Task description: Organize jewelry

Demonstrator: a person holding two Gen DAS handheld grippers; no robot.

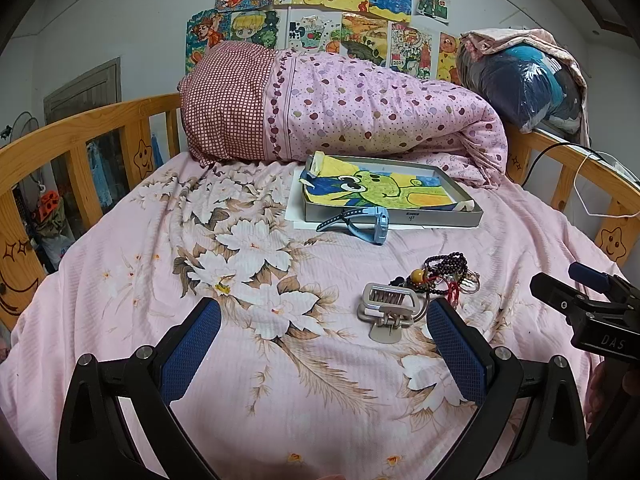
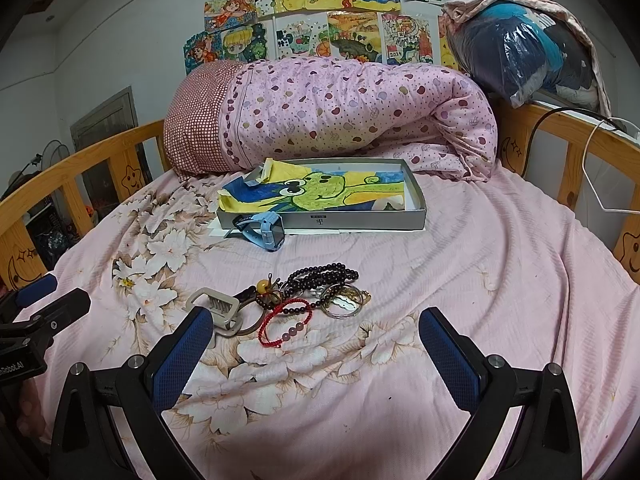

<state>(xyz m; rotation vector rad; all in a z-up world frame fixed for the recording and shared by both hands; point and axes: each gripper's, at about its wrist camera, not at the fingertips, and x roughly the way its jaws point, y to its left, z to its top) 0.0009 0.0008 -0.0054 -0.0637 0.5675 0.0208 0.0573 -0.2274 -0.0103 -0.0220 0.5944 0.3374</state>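
Left wrist view: your left gripper hangs low over the bed sheet, fingers spread wide, nothing between them. A beige hair clip lies just ahead, between the finger lines and nearer the right-hand pad. Past it, the jewelry heap: dark bead bracelet, amber bead, red cord, all touching in a tangle. Farther back, a blue watch rests against the front wall of a shallow grey box; a frog drawing lies inside the box. Behind the box, a rolled pink quilt. Right wrist view: your right gripper also spread wide and holding nothing, low over the sheet. Its left-hand pad sits just beside the clip. A red bracelet with pale beads lies just ahead of the gap, touching the dark beads; metal rings lie at the heap's right edge. The box sits well beyond the heap.
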